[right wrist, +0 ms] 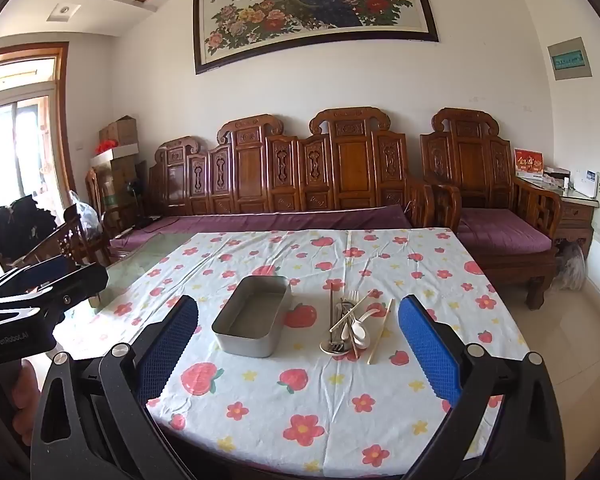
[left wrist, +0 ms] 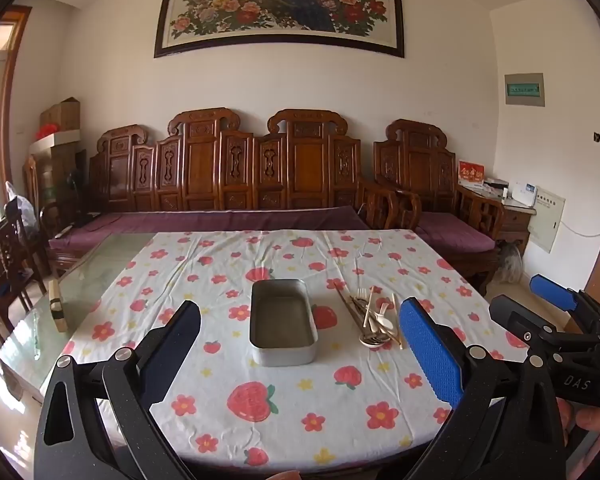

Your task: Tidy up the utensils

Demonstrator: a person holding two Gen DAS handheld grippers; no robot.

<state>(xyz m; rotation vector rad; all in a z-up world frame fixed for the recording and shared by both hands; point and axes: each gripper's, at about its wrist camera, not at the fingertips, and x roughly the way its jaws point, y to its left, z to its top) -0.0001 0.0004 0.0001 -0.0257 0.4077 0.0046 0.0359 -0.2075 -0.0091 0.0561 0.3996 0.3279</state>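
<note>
An empty grey metal tin [left wrist: 283, 321] stands in the middle of the flower-print tablecloth [left wrist: 260, 400]; it also shows in the right wrist view [right wrist: 252, 322]. Right of it lies a loose pile of utensils [left wrist: 372, 320]: chopsticks, white spoons, metal spoons and a fork, seen too in the right wrist view [right wrist: 352, 326]. My left gripper [left wrist: 300, 320] is open and empty, held above the near table edge. My right gripper [right wrist: 300, 320] is open and empty, also above the near edge; its fingers [left wrist: 552, 290] show at the right of the left wrist view.
A small wooden block [left wrist: 57, 304] stands on the bare glass table top [left wrist: 92, 272] at the left. A carved wooden sofa [left wrist: 228, 176] with purple cushions runs behind the table. Wooden chairs [left wrist: 4, 256] stand at the left.
</note>
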